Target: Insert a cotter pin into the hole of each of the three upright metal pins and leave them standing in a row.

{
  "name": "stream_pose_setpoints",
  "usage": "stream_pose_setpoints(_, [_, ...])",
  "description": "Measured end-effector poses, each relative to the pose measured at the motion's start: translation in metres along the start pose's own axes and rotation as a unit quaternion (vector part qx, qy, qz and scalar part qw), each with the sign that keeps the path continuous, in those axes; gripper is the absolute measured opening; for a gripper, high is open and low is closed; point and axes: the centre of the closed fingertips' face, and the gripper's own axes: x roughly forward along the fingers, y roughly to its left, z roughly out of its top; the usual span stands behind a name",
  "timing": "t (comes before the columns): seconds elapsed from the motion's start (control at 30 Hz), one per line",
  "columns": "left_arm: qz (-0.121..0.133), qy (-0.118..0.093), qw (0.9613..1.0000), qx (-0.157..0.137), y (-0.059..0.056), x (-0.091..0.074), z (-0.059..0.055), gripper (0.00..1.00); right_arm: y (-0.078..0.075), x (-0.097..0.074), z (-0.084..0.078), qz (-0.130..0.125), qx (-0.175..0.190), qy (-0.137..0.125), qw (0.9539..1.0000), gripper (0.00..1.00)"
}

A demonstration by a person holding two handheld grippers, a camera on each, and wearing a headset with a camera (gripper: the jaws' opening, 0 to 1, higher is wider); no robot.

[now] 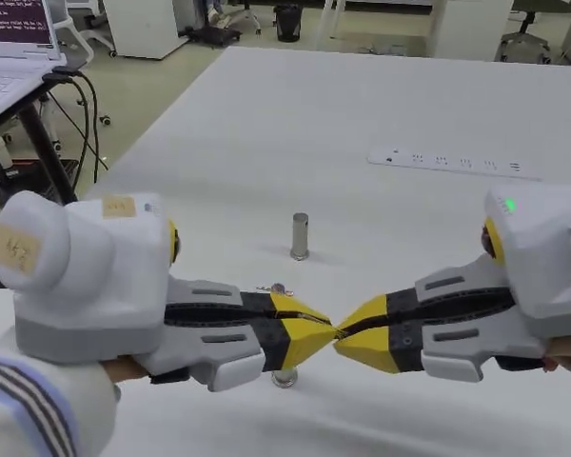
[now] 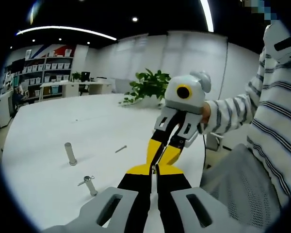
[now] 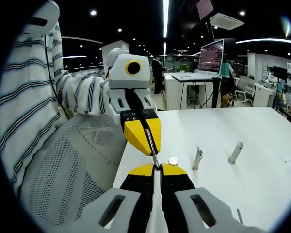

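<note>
- Left claw [image 1: 319,328] and right claw [image 1: 354,338], tip to tip, both clench one thin silver cotter pin [image 3: 152,141].
- Free one only once the other holds firm; upright grey metal pin [image 1: 285,378] just below.

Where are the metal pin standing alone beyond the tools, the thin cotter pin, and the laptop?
metal pin [image 1: 300,234]: head view, mid-shaft.
cotter pin [image 3: 152,144]: right gripper view, middle of its thin shaft.
laptop [image 1: 14,21]: head view, its screen.
</note>
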Motion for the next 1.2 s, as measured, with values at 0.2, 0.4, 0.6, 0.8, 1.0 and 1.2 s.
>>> stream_pose_setpoints(0.2, [-0.014,0.003,0.9998,0.014,-0.003,0.002,-0.007,0.0,0.001,-0.004,-0.003,0.007,0.024,-0.003,0.9997,0.0])
stream_pose_setpoints(0.4, [0.007,0.006,0.9988,0.048,0.004,0.002,-0.01,0.03,0.003,-0.004,-0.006,0.008,0.01,0.01,0.9999,0.0])
stream_pose_setpoints(0.6, [0.047,0.056,0.9939,0.083,0.031,-0.008,-0.025,0.36,-0.016,0.0,-0.026,-0.042,0.002,0.055,0.9976,0.0])
stream_pose_setpoints(0.8, [0.046,0.119,0.987,0.098,0.047,-0.011,-0.048,0.26,-0.026,0.01,-0.044,-0.059,0.004,0.087,0.9944,0.0])
stream_pose_setpoints(1.0, [0.032,0.139,0.9838,0.108,0.053,-0.005,-0.057,0.24,-0.031,0.018,-0.057,-0.061,-0.008,0.124,0.9903,0.0])
stream_pose_setpoints(1.2, [0.018,0.153,0.9808,0.12,0.058,0.0,-0.063,0.2,-0.035,0.023,-0.066,-0.061,-0.015,0.152,0.9864,0.0])
